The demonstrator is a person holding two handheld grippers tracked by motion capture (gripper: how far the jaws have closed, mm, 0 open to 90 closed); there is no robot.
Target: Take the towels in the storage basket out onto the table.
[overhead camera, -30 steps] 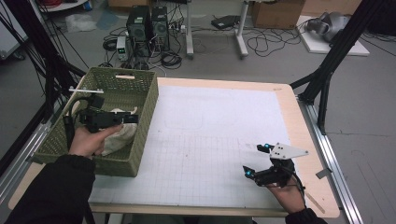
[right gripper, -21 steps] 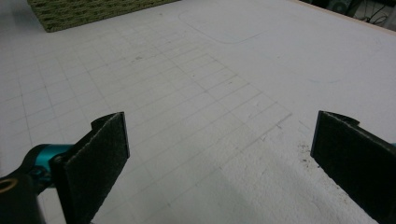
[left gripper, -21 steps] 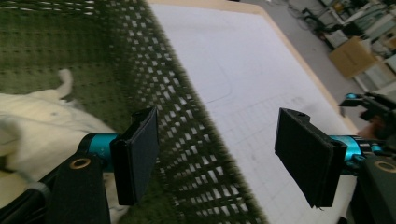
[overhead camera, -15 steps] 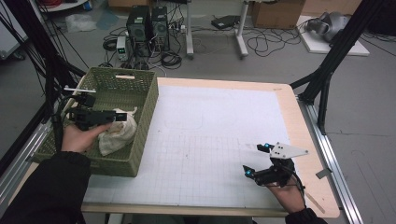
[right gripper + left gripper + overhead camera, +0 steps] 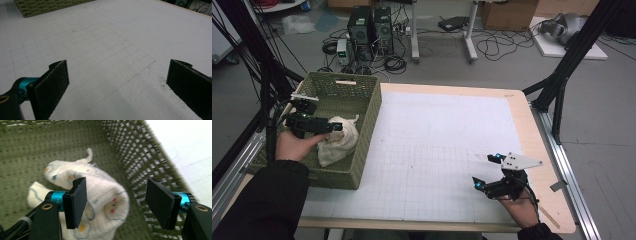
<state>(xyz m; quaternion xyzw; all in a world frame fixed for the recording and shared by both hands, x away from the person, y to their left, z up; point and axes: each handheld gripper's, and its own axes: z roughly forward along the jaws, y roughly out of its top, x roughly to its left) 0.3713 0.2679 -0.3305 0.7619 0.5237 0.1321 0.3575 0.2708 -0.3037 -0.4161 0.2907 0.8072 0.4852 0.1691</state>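
The left gripper (image 5: pixel 332 127) hangs inside a green woven basket (image 5: pixel 362 150) at the table's nine o'clock edge, its jaws parted and just now narrowing around a crumpled cream cloth (image 5: pixel 339 145) printed with small coloured figures. In the left gripper view (image 5: pixel 116 205) one pad (image 5: pixel 77 200) lies against the cloth's (image 5: pixel 100 197) bunched fold while the other pad (image 5: pixel 160 202) stands clear of it beside the basket's inner wall (image 5: pixel 130 157), so nothing is clamped. The cloth rests on the basket floor, close to the wall at three o'clock.

Well apart, at the table's five o'clock corner, the right gripper (image 5: pixel 486 171) hovers low over the white gridded mat (image 5: pixel 437 145), a grey three-cornered plate (image 5: pixel 519 161) on top. Its jaws stand wide and bare in the right gripper view (image 5: pixel 117 85), with only mat (image 5: pixel 105 45) between them and the basket's corner (image 5: pixel 45 6) at eleven o'clock. The person's dark sleeve (image 5: pixel 262 205) enters from seven o'clock.
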